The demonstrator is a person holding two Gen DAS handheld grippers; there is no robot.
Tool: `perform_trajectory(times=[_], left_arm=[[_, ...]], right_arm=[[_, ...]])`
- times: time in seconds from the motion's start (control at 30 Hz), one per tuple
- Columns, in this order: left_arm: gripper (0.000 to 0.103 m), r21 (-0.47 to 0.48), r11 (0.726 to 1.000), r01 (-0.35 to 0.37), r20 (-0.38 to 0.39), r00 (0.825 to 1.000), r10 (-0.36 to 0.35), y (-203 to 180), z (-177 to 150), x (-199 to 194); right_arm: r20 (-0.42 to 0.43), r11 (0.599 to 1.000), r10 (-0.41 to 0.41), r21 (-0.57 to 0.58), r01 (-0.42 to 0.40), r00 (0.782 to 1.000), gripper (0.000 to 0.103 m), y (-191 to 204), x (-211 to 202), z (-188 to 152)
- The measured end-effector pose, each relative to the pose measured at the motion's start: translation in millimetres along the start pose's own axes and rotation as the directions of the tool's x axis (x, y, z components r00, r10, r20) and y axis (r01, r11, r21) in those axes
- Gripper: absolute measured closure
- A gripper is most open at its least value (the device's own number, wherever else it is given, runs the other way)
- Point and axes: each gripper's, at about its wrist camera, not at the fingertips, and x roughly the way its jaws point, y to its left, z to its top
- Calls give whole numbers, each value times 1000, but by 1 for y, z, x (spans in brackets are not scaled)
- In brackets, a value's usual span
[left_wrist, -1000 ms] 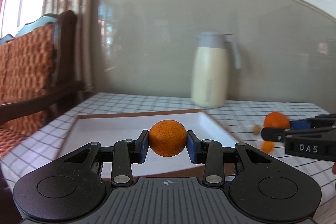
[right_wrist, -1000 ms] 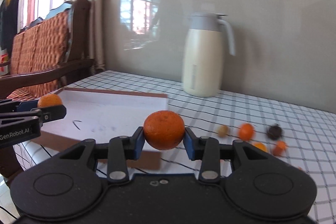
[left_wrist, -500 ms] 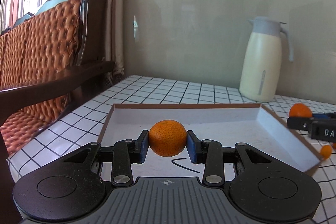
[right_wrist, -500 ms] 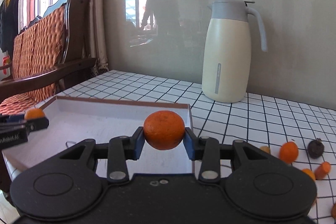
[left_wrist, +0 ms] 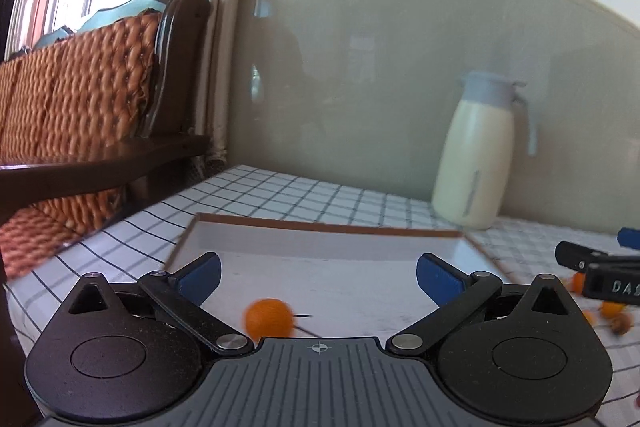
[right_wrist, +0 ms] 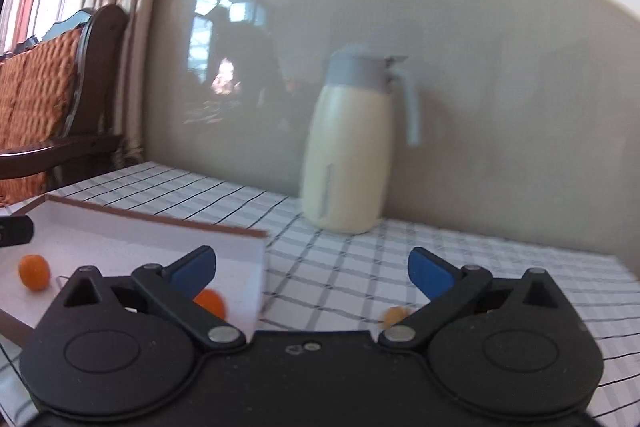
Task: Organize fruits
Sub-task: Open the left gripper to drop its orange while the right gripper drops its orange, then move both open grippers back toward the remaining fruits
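Tray [left_wrist: 328, 239] on checked counter [right_wrist: 360, 267]; left tongs [left_wrist: 318, 277] and right tongs [right_wrist: 312, 267] just sprung apart, nothing between; two oranges [left_wrist: 267, 317] [right_wrist: 210, 303] inside tray.

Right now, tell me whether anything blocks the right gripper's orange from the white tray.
Nothing does. The right gripper has just been opening; its jaws stand wide and empty, and its orange is already inside the white tray by the right wall. The other orange lies apart.

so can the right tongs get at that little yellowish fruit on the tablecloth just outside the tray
Probably yes. The right tongs stand open and empty, and the yellowish fruit lies on bare tablecloth just ahead, beside the tray, with nothing between.
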Motion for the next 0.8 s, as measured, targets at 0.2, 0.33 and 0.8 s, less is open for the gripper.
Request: perform_trajectory(times=[0.2,0.33,0.8], left_arm=[[0,16,997,80,53,995,-81,-37,-1,-23],[0,69,989,131,70,988,-136,-63,-9,-42],[0,200,945,259,0,965,-264,-143,-28,-60]], right_arm=[[-32,998,18,54,-16,999,6,-33,-35,-11],[-86,998,18,62,-13,996,6,-48,-55,-24],[-115,989,-126,60,134,985,13,-101,-84,-48]])
